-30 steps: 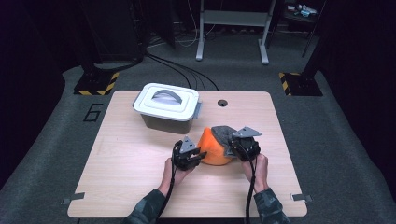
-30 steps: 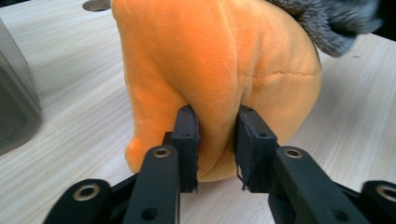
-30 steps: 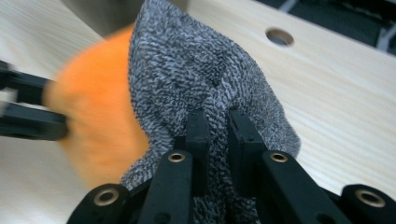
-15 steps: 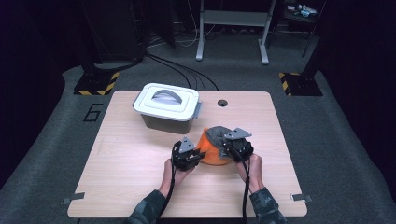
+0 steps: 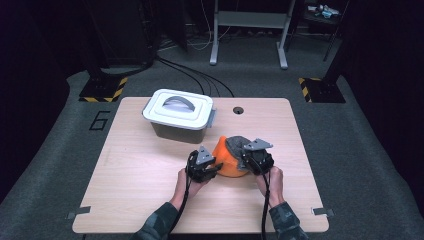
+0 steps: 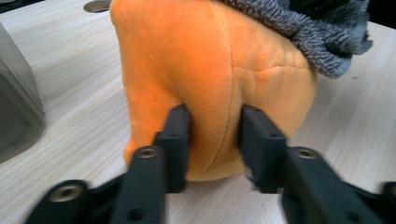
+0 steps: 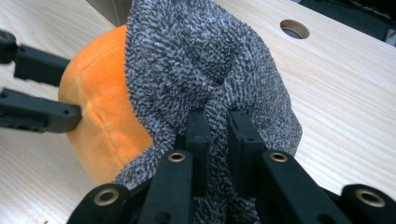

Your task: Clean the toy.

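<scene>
The orange plush [image 5: 226,159] is sat on the wooden table [image 5: 140,190], gripped from both sides – the left gripper [image 6: 212,140] is clamped on a fold of the orange fabric, which bulges between its pads. Its jaws have just been easing open a touch, but the plush is still pinched, so it reads as a grip being adjusted rather than let go. The right gripper [image 7: 217,140] is nearly closed on a bunch of the grey fuzzy part [image 7: 201,60] that sits on top of the orange, right in front of its jaws.

Compared with a second back, the plush has been nudged slightly to the left across the table, and both hands have gone with it – not much else has been shifted. The lidded grey bin [image 5: 179,112] beyond the left gripper is shut and hasn't been touched. So probably the toy is just being steadied or pulled at between the two grips, with nothing stowed yet.
</scene>
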`<action>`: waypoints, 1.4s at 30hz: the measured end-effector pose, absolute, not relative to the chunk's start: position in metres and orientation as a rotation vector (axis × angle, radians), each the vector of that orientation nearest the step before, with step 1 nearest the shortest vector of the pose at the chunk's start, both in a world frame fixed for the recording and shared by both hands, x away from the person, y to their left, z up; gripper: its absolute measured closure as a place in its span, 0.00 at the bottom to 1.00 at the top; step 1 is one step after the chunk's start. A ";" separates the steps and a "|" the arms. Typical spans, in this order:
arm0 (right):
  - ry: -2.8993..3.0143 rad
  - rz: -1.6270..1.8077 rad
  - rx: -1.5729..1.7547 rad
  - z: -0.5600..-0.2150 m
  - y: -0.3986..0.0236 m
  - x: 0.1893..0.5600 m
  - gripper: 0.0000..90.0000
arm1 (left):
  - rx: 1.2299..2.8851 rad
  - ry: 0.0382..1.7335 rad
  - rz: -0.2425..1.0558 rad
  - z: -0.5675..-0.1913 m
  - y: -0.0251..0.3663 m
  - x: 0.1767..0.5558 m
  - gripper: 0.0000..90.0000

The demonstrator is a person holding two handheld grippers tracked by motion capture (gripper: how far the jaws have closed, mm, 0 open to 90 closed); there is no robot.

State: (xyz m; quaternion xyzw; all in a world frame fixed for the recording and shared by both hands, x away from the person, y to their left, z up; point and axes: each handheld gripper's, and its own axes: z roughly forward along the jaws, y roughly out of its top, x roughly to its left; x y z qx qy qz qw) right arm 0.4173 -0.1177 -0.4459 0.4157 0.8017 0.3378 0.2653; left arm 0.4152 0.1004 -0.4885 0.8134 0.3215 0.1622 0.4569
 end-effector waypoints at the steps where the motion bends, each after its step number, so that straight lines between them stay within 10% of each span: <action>1: 2.158 0.917 1.121 -0.445 -0.118 0.417 0.89 | 1.989 0.812 0.398 -0.490 0.100 0.414 0.82; 29: 2.222 0.900 0.980 -0.426 -0.084 0.397 0.89 | 1.838 0.940 0.242 -0.479 0.108 0.399 0.91; 38: 2.250 0.923 0.995 -0.438 -0.079 0.410 0.89 | 1.984 0.832 0.364 -0.484 0.108 0.402 0.48; 42: 2.234 0.926 1.013 -0.440 -0.076 0.411 0.89 | 1.999 0.820 0.402 -0.489 0.102 0.404 0.71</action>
